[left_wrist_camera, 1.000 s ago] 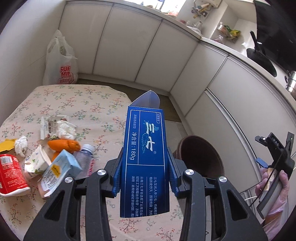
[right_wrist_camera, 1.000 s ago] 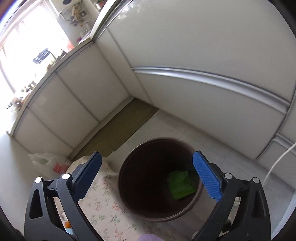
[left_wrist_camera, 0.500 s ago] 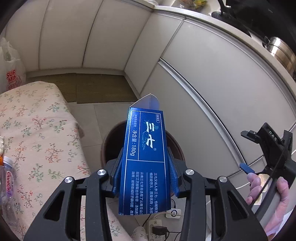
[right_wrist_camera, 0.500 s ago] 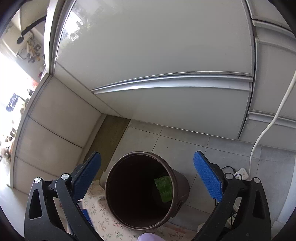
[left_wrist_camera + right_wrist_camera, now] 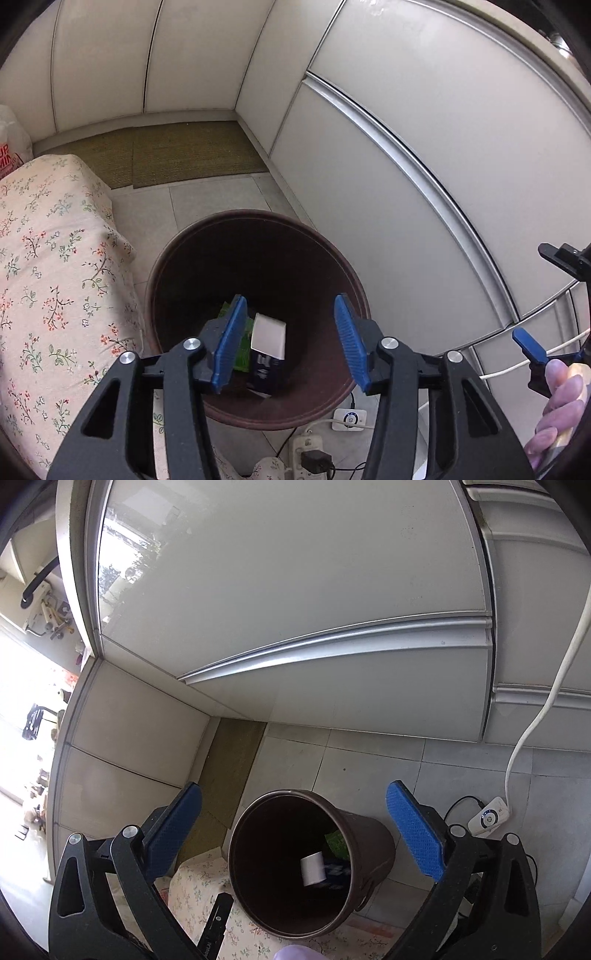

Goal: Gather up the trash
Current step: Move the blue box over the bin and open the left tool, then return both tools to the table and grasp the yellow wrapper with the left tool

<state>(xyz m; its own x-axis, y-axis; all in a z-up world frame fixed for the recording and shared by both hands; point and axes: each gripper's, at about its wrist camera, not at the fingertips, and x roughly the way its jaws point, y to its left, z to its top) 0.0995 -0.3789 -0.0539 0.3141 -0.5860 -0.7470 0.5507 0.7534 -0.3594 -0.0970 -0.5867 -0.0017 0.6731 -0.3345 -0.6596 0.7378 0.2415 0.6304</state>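
Note:
A brown round trash bin [image 5: 258, 229] stands on the tiled floor beside the table. My left gripper [image 5: 290, 345] is open and empty, held right above the bin's mouth. The blue toothpaste box [image 5: 267, 350] lies inside the bin, white end flap up, next to a green wrapper [image 5: 242, 350]. In the right wrist view the bin [image 5: 369, 834] sits between my open, empty right gripper's [image 5: 301, 829] fingers, well below them, with the box [image 5: 314, 869] and the green wrapper [image 5: 336, 843] inside. The right gripper also shows at the left wrist view's right edge [image 5: 554, 306].
The table with a floral cloth [image 5: 48, 280] is left of the bin. White cabinet doors [image 5: 406, 155] run behind and right. A power strip with plugs [image 5: 314, 456] and a white cable [image 5: 543, 701] lie on the floor by the bin. A mat [image 5: 177, 151] lies farther back.
My left gripper swung right from the table to over the bin, then opened; the blue box dropped into the bin. The right gripper stayed open above the bin.

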